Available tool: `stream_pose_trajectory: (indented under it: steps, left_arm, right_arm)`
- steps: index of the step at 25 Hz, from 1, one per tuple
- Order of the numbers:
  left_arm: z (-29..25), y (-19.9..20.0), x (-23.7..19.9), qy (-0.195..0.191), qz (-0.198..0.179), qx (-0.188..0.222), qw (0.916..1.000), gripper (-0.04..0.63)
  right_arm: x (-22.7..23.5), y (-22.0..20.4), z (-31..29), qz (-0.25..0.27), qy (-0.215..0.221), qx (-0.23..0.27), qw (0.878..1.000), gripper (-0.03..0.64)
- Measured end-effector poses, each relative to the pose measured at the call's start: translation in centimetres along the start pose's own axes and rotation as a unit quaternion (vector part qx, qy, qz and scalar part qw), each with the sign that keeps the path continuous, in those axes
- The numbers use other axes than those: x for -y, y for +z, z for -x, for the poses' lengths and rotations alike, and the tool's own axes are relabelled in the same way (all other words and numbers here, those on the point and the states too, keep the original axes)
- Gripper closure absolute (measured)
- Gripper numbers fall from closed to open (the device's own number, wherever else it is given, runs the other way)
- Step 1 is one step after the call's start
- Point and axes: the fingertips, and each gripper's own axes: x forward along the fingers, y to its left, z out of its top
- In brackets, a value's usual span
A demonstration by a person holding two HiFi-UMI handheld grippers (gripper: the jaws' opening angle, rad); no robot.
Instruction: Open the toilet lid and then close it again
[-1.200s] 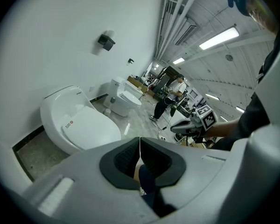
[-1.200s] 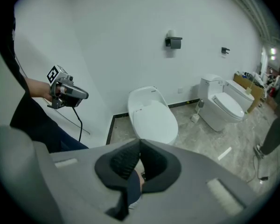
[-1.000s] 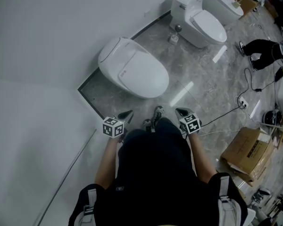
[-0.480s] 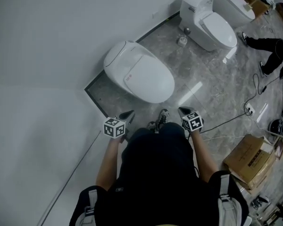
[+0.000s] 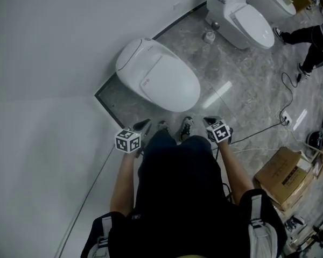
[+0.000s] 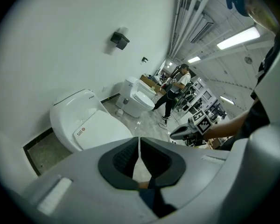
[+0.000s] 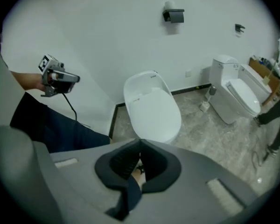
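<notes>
View from above of a person standing on a grey marble floor [image 5: 247,90], facing a white toilet [image 5: 132,55] that stands at the floor's far edge, its back close against a white wall [image 5: 54,36]. The toilet's lid [image 5: 169,82] lies flat down over the bowl, fully closed, with a small red label near its rear. The person holds a tool in each hand, low in front of the body, both pointing down and forward toward the toilet's front end. The left tool [image 5: 145,125] has its two jaws pressed together with nothing between them; it is near the toilet's front but not touching it. The right tool [image 5: 207,121] is likewise closed and empty, just beside the person's shoes [image 5: 185,127] and apart from the toilet. The tools appear to be carried closed because nothing needs gripping yet: with the lid down and neither tool on it, lifting has probably not begun, and a closed tip may serve to hook under the lid's front rim. Whichever tool does the lifting would need to reach that rim, which is the closest part of the lid to the person. A second toilet [image 5: 242,15] stands farther along the same wall edge. Toward the floor's right side lie a black cable [image 5: 258,130] and an open cardboard box [image 5: 282,173], and part of another person [image 5: 312,36] shows at the top right corner.
</notes>
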Motion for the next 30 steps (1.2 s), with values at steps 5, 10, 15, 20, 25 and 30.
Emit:
stream_pose_trajectory:
  steps: [5,10,15,20,25,30]
  left_arm:
    - [-0.6,-0.5,-2.5,-0.05,0.002,-0.023,0.9985,0.581]
    - [-0.7,-0.5,-4.5,-0.086,-0.062,-0.075,0.9915,0.581]
    - [-0.1,0.2,-6.7,-0.103,-0.088,-0.09,0.9866,0.581]
    - [-0.3,-0.3,-8.0,-0.119,-0.08,-0.104,0.9843,0.581]
    - [-2.1,-1.8,-8.9,-0.133,-0.044,-0.119,0.9829,0.581]
    - [-6.0,-4.4,-10.4,-0.131,-0.007,-0.132,0.9825,0.581]
  right_arm:
    - [0.8,0.7,-0.7,-0.041,-0.059,-0.034,0.997,0.614]
    - [-0.5,1.7,-0.5,-0.094,-0.095,-0.025,0.991,0.614]
    - [-2.1,3.3,-1.8,-0.105,-0.106,-0.019,0.989,0.614]
    - [-3.0,4.6,-2.1,-0.106,-0.11,-0.02,0.988,0.614]
    - [-2.3,4.0,-3.4,-0.108,-0.101,-0.029,0.989,0.614]
    - [-0.1,2.6,-7.2,-0.104,-0.066,-0.035,0.992,0.614]
